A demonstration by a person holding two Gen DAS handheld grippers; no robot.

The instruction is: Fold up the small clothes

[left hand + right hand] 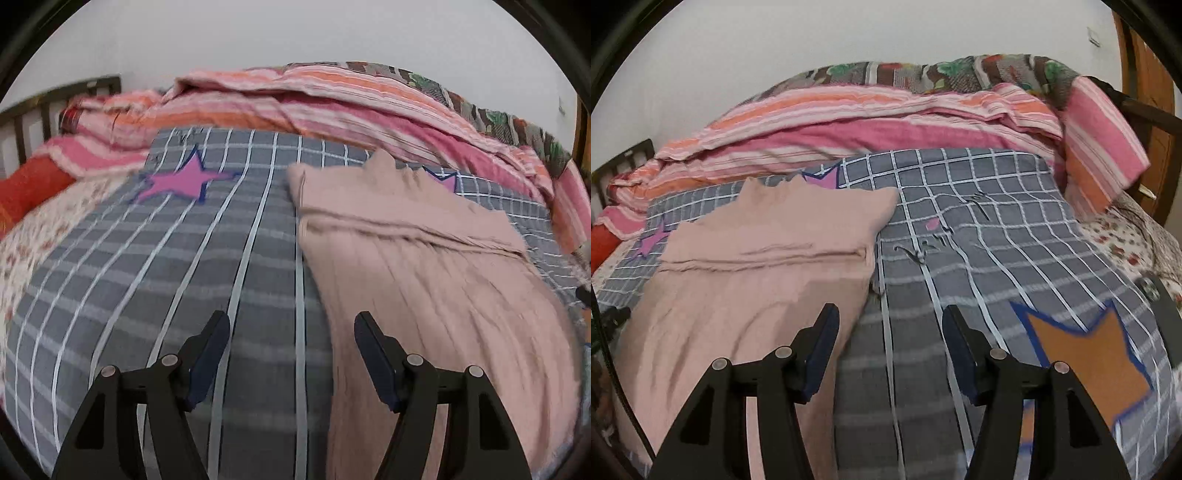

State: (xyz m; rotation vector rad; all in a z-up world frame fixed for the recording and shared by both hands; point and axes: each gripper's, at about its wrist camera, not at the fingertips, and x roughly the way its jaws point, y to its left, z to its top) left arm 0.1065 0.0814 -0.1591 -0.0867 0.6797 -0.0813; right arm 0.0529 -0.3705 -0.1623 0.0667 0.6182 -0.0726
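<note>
Looking through the left wrist view: a pink garment [424,280] is lying flat on the grey checked bedspread [184,288], filling the frame from about 1 o'clock down to 5 o'clock.
Left gripper [291,354]: its jaws are standing spread with nothing between them, hovering over bare bedspread at 6 o'clock, just left of the garment's long edge.
Fold so far, left view: both sleeves are sitting tucked across the chest in a band at about 2 o'clock, so the narrowing folds are looking finished.
Background, left view: a striped pink quilt [295,110] is bunching along 12 o'clock, and a magenta star [181,181] is showing on the bedspread at 10 o'clock.

Turning to the right wrist view: the same garment [757,288] is occupying 9 to 7 o'clock, its collar pointing toward 11 o'clock.
Right gripper [890,354]: its jaws are also standing apart and gripping nothing, with the left finger [820,350] overlapping the garment's right edge; whether it is touching the cloth I cannot tell.
Fold so far, right view: the body is still lying at full length, hem toward the camera.
Remaining, as I am judging it: the lengthwise fold, hem up toward the collar, is not yet done, so the job is sitting roughly halfway.
Background, right view: an orange star [1089,362] is showing at 4 o'clock.
</note>
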